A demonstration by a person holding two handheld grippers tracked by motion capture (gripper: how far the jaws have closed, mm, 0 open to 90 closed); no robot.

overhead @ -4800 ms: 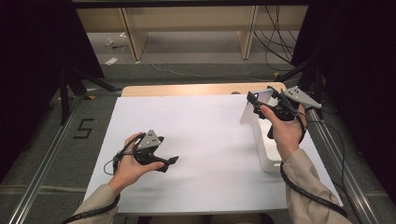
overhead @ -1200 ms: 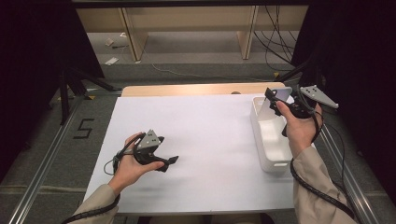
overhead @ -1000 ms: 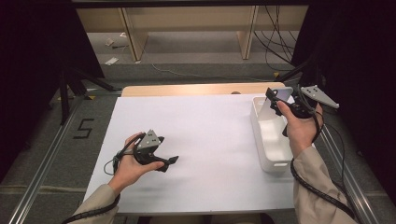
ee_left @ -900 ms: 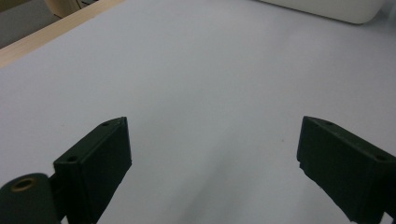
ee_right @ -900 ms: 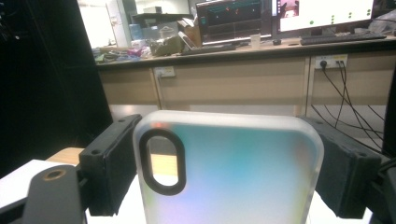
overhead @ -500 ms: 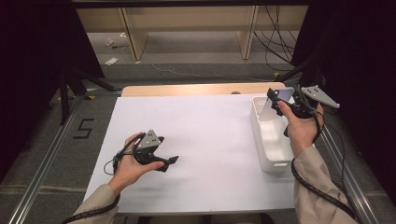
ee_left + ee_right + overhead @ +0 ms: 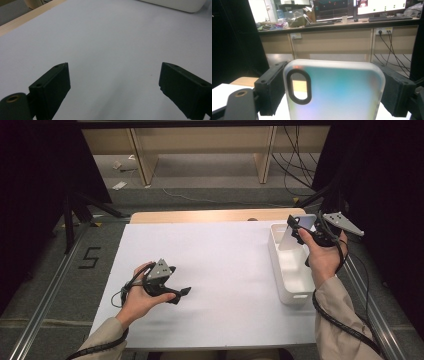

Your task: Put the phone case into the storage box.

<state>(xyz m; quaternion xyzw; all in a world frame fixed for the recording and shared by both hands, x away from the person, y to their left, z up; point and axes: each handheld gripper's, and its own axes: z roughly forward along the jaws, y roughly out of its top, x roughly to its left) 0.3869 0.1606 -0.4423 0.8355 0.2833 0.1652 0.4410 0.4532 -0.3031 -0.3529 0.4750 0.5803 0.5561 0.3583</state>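
Observation:
My right gripper [image 7: 300, 226] is held up over the far end of a white bin [image 7: 276, 262] at the table's right side. It is shut on a frosted translucent phone case [image 7: 291, 239], whose black-rimmed camera cutout [image 7: 299, 86] faces the right gripper view. There the two black pads [image 7: 270, 87] press the case [image 7: 342, 92] on both of its sides. My left gripper [image 7: 183, 294] rests low on the white table sheet [image 7: 225, 270] at the front left, open. Nothing lies between its jaws in the left gripper view [image 7: 113, 85].
The bin [image 7: 180, 3] is long and narrow and runs along the table's right edge. A wooden strip [image 7: 210, 216] borders the far edge. Cables trail from both grippers. Beyond the table are floor, wooden furniture legs and dark curtains.
Since the oldest frame my right hand has carried the case a little to the right, over the bin. Over the last second both hands have kept still.

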